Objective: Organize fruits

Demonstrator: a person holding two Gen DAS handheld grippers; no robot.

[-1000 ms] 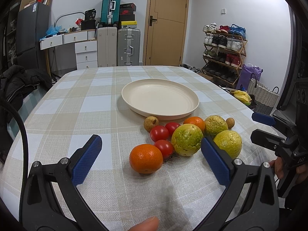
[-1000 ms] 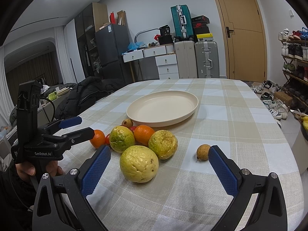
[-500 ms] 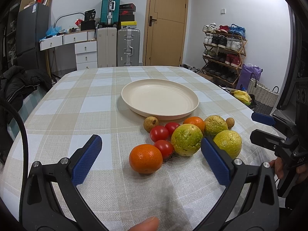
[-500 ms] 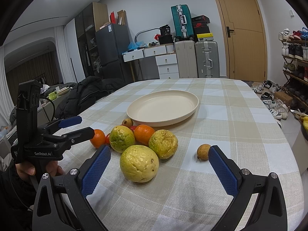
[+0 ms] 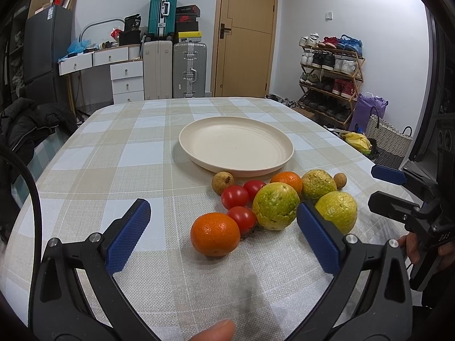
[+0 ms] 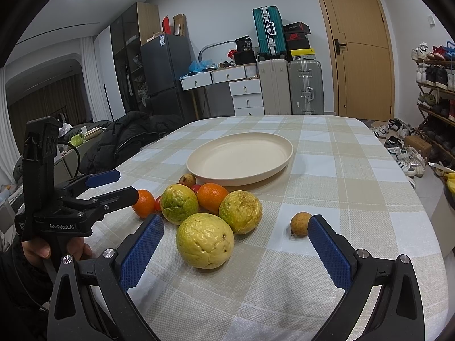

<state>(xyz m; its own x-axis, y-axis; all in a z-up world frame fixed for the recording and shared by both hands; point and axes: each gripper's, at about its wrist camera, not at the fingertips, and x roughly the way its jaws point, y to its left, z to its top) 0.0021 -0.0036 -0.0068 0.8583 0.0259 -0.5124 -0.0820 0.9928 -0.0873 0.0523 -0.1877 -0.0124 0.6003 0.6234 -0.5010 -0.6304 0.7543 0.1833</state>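
A cream plate [image 5: 236,145] [image 6: 240,157] stands empty mid-table. In front of it lies a cluster of fruit: an orange [image 5: 215,233] nearest my left gripper, three red tomatoes [image 5: 235,196], a second orange [image 5: 287,180], three yellow-green guavas [image 5: 275,206] [image 6: 204,240] and two small brown fruits [image 5: 222,182] [image 6: 301,223]. My left gripper [image 5: 221,238] is open and empty, just short of the near orange. My right gripper [image 6: 236,248] is open and empty, its pads either side of the nearest guava, short of it.
The table has a checked cloth [image 5: 128,153]. Each gripper shows in the other's view: the right one [image 5: 412,213], the left one [image 6: 85,199]. Suitcases, drawers, a door and a shoe rack [image 5: 330,79] stand beyond the table.
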